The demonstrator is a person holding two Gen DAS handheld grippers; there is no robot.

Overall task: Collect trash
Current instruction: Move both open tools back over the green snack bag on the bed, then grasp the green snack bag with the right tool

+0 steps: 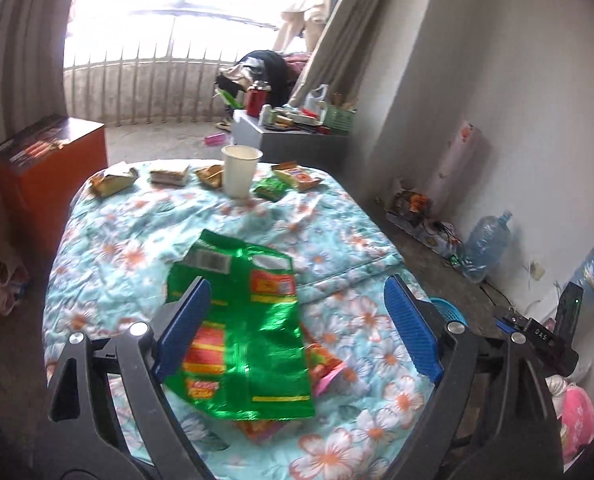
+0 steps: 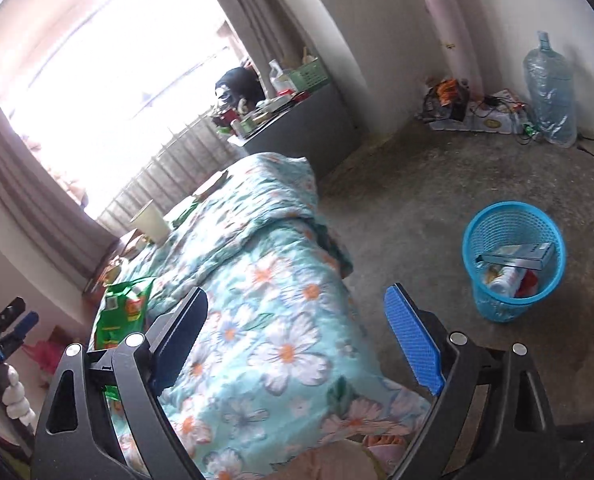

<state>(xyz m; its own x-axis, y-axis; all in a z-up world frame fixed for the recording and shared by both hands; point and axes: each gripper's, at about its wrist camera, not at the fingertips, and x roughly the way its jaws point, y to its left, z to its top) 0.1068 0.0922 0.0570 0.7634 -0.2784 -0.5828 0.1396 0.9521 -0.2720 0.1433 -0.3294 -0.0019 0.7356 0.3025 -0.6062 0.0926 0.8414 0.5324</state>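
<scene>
A green foil snack bag (image 1: pixel 241 328) lies on the floral blanket (image 1: pixel 337 224), over an orange wrapper (image 1: pixel 325 364). My left gripper (image 1: pixel 297 324) is open, its blue pads either side of the bag, the left pad (image 1: pixel 181 328) over its edge. At the far end stand a white paper cup (image 1: pixel 239 172) and several small wrappers (image 1: pixel 113 180). My right gripper (image 2: pixel 297 340) is open and empty above the blanket's edge. The green bag shows in the right wrist view (image 2: pixel 123 312). A blue mesh bin (image 2: pixel 513 256) with trash stands on the floor to the right.
An orange cabinet (image 1: pixel 49 176) stands left of the bed. A grey cabinet (image 1: pixel 297 140) with clutter is beyond it. A large water bottle (image 2: pixel 551 88) and cables (image 2: pixel 477 108) lie by the wall. Bare concrete floor (image 2: pixel 417 208) lies between bed and bin.
</scene>
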